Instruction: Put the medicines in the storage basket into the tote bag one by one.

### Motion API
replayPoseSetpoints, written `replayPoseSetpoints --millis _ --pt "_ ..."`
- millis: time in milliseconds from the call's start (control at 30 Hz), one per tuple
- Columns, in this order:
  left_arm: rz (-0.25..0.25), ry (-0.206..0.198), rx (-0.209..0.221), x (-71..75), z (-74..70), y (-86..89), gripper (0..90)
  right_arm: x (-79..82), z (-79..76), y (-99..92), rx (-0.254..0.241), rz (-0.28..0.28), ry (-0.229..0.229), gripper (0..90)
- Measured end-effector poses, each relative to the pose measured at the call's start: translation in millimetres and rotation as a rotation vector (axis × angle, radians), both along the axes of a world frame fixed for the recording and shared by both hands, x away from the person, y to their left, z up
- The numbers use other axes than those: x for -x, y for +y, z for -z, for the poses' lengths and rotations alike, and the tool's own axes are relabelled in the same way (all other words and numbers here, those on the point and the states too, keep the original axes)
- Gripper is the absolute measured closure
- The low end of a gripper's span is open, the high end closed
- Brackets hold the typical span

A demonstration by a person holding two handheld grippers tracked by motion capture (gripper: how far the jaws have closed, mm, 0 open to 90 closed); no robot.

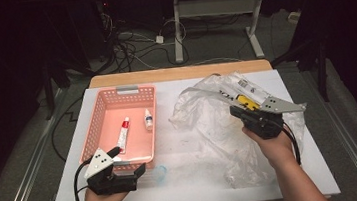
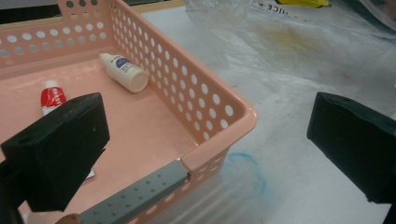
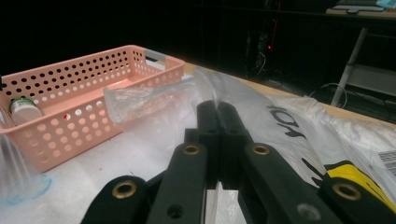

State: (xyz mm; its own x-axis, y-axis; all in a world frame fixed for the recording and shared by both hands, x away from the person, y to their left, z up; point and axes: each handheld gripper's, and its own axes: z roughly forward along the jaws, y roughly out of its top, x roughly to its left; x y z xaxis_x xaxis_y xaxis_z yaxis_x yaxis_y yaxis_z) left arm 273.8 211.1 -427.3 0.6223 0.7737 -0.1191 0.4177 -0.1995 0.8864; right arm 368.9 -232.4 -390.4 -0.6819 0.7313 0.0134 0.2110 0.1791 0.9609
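plastic bag [image 1: 219, 126] lies crumpled on the right half of the desk [image 1: 191, 189], pinched by the closed fingers of the right gripper [image 3: 218, 108]. left gripper [image 2: 205, 140], fingers apart, is held beside the pink basket [image 1: 99, 120]. judged step: bag being lifted; next, contents must be extracted.

Pink basket [image 1: 102, 119] (perforated), clear bag [image 1: 209, 122]

We see a white table [image 1: 185, 180] carrying a pink basket [image 1: 99, 120], crumpled clear plastic bag [image 1: 209, 122], and possibly a clear cup [image 1: 160, 173].
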Motion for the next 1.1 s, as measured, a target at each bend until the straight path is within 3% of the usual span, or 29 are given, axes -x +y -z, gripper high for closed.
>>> replayPoseSetpoints --millis 367,1100 --pt "-0.056 0.002 0.000 -2.4 -4.6 17.6 0.0 1.8 -6.8 -0.3 -0.032 -0.007 -0.021 90.0" --pt "-0.198 0.036 0.015 -9.8 -6.4 68.1 0.0 2.6 -5.4 3.2 -0.031 -0.027 -0.022 90.0"
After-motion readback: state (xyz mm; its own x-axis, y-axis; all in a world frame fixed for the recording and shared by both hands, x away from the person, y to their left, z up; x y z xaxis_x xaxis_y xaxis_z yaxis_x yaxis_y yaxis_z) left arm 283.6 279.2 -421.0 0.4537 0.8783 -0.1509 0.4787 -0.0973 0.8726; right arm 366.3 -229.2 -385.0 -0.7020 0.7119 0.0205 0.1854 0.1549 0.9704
